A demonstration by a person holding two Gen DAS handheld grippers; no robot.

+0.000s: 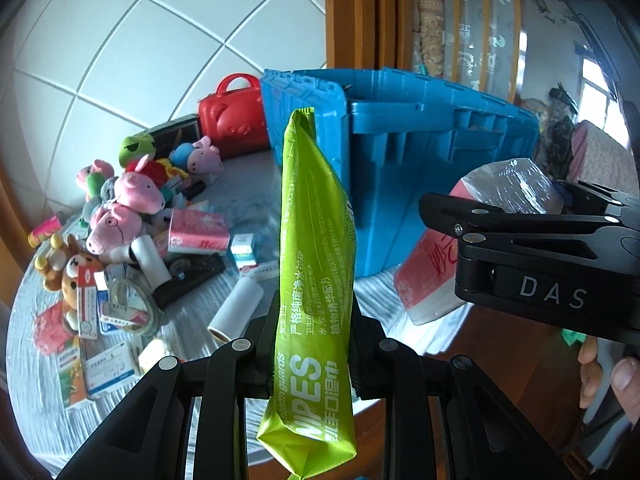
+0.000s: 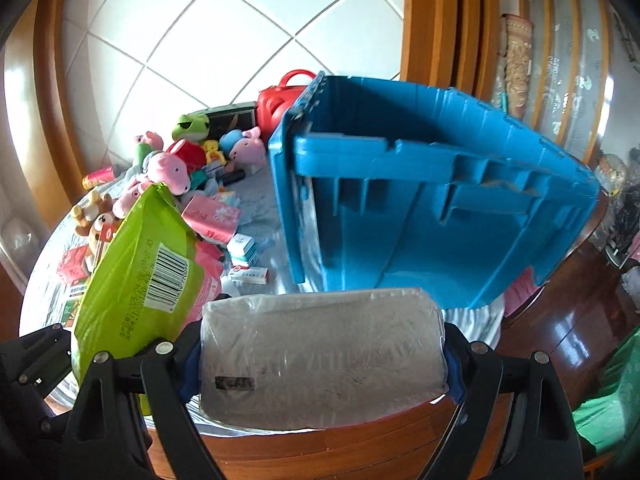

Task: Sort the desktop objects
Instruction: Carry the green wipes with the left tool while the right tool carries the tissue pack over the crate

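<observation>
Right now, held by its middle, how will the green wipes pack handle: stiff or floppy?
Probably semi-soft: the green wipes pack stands up from the left gripper with only a slight bend. Its glossy film looks slippery. Gripped edge-on, it may swivel.

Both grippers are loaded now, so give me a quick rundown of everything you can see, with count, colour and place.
wipes pack: one, green, in left hand-held gripper
tissue pack: one, clear-wrapped white, in right hand-held gripper
crate: one, blue, on table, right of the clutter
case: one, red, behind crate's left end
plush toys: several, mostly pink, table's far left
medicine boxes: several, white and mixed, table's near left
paper tube: one, white, near table centre
left hand-held gripper: black, closed on wipes pack
right hand-held gripper: black, closed on tissue pack
</observation>
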